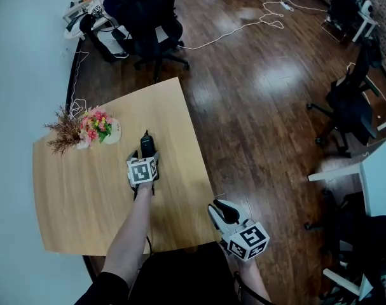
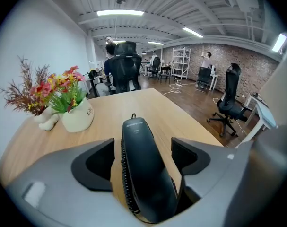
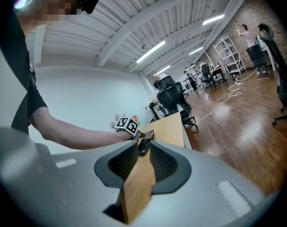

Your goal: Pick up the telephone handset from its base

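The black telephone handset [image 1: 147,146] lies lengthwise on the wooden table [image 1: 84,196], in front of the flower pot. In the left gripper view the handset [image 2: 143,164] runs straight up the middle between my jaws, its coiled cord [image 2: 126,183] along its left side. My left gripper [image 1: 146,152] [image 2: 141,150] straddles it, open, with a gap on each side of the handset. The base is hidden under the handset. My right gripper [image 1: 219,210] [image 3: 143,160] hovers at the table's right front edge, jaws slightly apart and holding nothing; the wood shows through the gap.
A white pot of pink and dried flowers [image 1: 100,127] [image 2: 77,115] stands at the table's far left. Black office chairs [image 1: 148,18] [image 1: 351,107] and a white cable [image 1: 243,27] occupy the dark wood floor. A white desk [image 1: 377,170] is at the right.
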The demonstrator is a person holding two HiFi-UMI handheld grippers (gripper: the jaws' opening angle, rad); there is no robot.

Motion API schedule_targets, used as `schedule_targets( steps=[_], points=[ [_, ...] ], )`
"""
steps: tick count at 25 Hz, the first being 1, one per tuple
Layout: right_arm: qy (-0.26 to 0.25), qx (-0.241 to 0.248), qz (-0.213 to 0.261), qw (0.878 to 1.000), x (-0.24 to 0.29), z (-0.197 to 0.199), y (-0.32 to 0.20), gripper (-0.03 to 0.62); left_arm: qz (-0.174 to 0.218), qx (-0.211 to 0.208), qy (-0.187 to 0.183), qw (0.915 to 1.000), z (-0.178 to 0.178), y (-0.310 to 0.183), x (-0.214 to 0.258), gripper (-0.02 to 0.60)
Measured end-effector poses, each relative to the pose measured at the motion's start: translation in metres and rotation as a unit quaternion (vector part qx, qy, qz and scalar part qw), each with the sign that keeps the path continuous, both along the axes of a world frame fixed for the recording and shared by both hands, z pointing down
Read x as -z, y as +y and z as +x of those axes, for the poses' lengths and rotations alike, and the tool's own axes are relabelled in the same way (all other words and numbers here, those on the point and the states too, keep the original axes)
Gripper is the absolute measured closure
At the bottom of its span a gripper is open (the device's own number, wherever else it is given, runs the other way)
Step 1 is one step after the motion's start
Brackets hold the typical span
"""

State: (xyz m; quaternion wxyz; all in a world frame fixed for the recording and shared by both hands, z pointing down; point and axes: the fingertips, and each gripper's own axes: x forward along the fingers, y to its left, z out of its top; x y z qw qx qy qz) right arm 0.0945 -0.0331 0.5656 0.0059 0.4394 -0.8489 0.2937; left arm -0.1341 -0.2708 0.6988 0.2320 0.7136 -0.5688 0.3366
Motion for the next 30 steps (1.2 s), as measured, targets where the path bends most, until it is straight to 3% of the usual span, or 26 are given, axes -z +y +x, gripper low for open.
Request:
schedule_targets(
  steps=[3,6,16,25,28,30],
  points=[
    [0.001,-0.003,-0.001,1.000,-0.001,0.004,0.000,0.513,-0.027,0.014,0.006,0.9995,-0.003,0.003,-0.015,0.199],
    [0.003,-0.006,-0.004,1.000,-0.003,0.007,0.001,0.513,-0.045,0.018,0.021,0.9986,-0.001,0.007,-0.021,0.302],
    [0.003,-0.006,-0.012,1.000,-0.006,0.008,0.005,0.513,-0.022,0.013,0.000,0.9997,0.000,0.007,-0.016,0.308],
    [0.004,-0.004,-0.014,1.000,-0.008,0.006,0.004,0.516,0.062,0.027,0.018,0.9975,-0.010,0.008,0.026,0.321],
    [0.002,0.001,-0.010,1.000,-0.006,0.003,0.001,0.516,0.110,0.023,0.050,0.9924,-0.019,0.014,0.051,0.324],
    [0.000,0.004,-0.008,1.000,-0.005,0.002,-0.001,0.517,0.143,0.020,0.093,0.9851,-0.023,0.021,0.071,0.324]
  ],
)
